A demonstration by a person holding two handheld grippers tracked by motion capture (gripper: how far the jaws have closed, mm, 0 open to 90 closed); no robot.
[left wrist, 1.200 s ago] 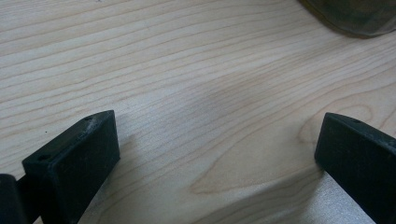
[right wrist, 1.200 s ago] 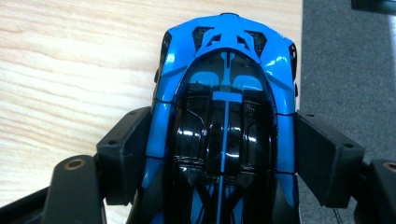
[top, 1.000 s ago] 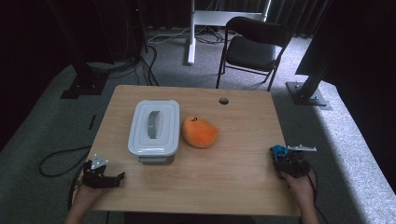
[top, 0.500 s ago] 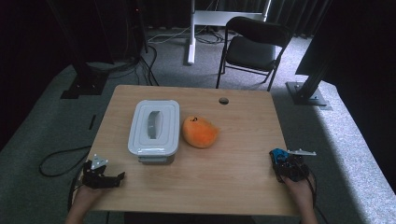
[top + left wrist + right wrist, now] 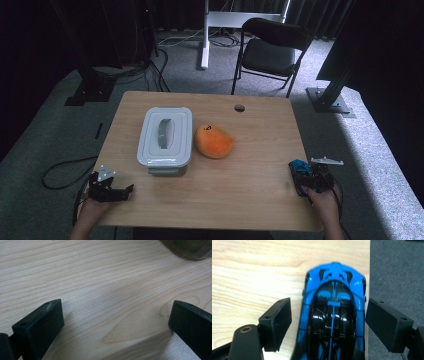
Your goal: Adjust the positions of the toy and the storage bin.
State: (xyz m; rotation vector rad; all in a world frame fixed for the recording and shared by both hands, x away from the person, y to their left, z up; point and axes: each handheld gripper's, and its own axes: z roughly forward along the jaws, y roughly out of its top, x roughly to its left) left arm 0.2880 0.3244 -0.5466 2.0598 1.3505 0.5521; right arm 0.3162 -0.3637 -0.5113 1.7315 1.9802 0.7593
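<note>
The right hand-held gripper sits at the table's right edge, near its front right corner, with its jaws spread on either side of a blue toy car. In the right gripper view a gap shows between each pad and the car's flanks, so the pads do not press on it. The jaws have just been opening, with the car between them. The car rests on the table, its right side level with the table edge, grey carpet beyond. In the high view the right hand-held gripper and the car show in much the same spot as a second ago, the hand behind them barely shifted.

The left hand-held gripper lies near the table's front left corner, at its left edge. In the left gripper view its jaws stand wide apart over bare wood with nothing between them. It has kept its place since the earlier frames.

Farther in, a white box with a closed lid stands left of the table's centre, and an orange plush lies just beside its right side. Neither has moved. A small dark hole shows near the back edge.
</note>
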